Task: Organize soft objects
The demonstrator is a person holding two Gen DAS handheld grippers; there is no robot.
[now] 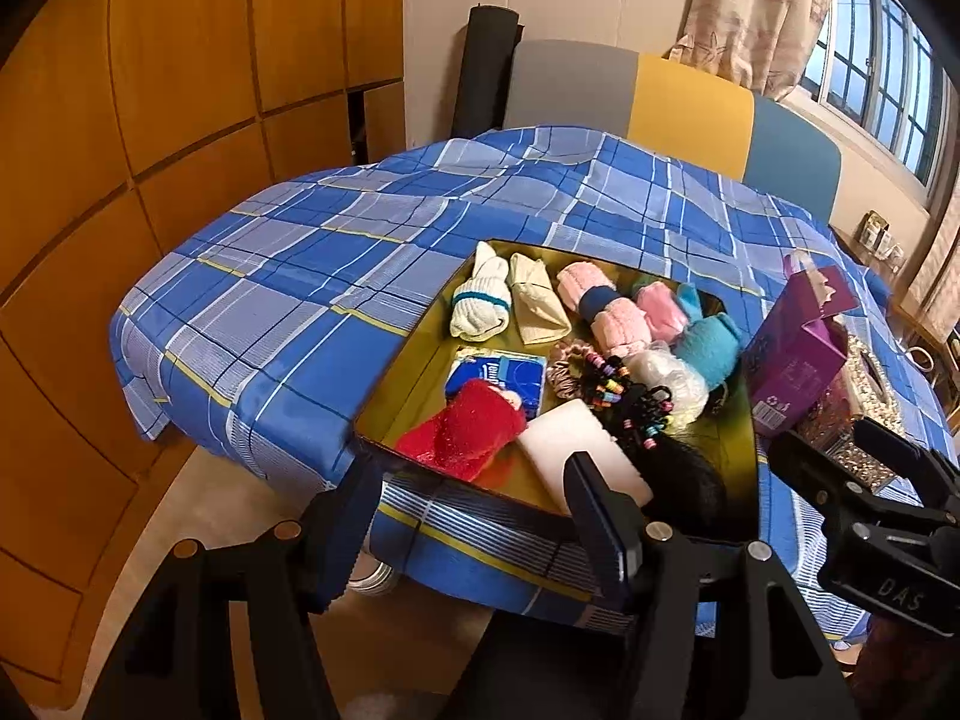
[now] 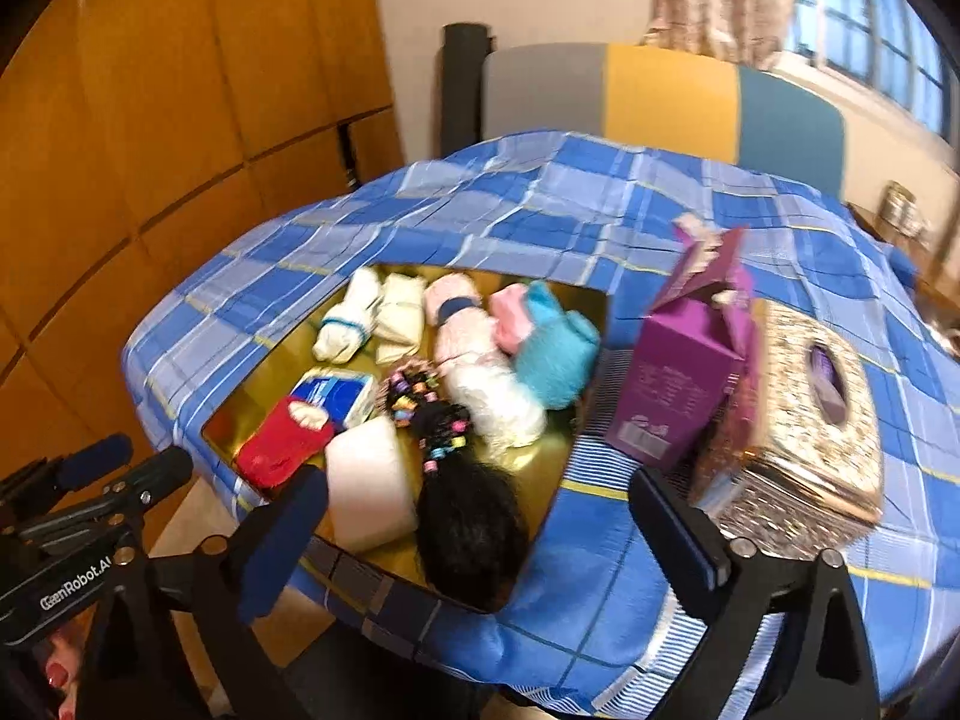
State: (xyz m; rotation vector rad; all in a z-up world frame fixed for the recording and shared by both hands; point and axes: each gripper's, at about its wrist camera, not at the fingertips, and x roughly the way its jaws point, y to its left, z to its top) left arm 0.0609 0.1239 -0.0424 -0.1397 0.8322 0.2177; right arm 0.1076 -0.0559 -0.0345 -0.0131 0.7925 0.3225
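Blue plaid cloth (image 1: 288, 276), gold tray (image 1: 420, 384)

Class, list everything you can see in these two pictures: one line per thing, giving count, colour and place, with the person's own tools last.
tray: one, gold, on the bed
bedspread: one, blue check, over the bed
white socks: one roll, blue band, tray's far left
cream cloth: one, beside the white socks
pink rolls: two, tray's far side
turquoise fluffy item: one, tray's far right
tissue pack: one, blue, tray's left
red fluffy item: one, tray's near left
white pad: one, near edge
black hairpiece: one, coloured bands
purple box: one, right of tray
glittery tissue box: one, gold
left gripper: open, empty
right gripper: open, empty
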